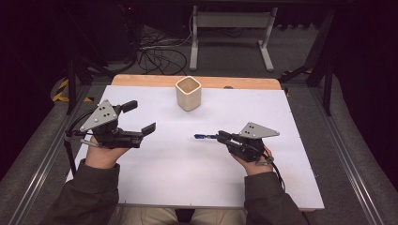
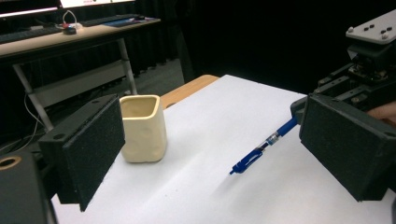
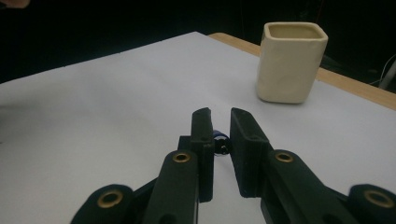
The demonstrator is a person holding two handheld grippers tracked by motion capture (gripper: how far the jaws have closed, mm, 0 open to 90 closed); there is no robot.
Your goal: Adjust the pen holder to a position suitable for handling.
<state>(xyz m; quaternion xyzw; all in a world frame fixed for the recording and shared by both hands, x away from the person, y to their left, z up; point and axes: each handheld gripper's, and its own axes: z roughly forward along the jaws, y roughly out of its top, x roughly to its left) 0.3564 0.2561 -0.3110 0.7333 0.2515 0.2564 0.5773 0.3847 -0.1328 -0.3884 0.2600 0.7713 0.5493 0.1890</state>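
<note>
The right gripper (image 1: 220, 136) clamps a blue pen (image 2: 261, 149) level above the white table (image 1: 155, 187), tip aimed left, likely bound for the cream cup (image 1: 188, 93) standing well apart. The left gripper (image 1: 140, 118) hovers wide open, holding nothing.

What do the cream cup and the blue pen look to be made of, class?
Cream cup: probably glazed ceramic, judging by its thick rim, slightly dimpled walls and soft sheen. Blue pen: plastic, with a see-through barrel section; it is held in the right gripper.
</note>
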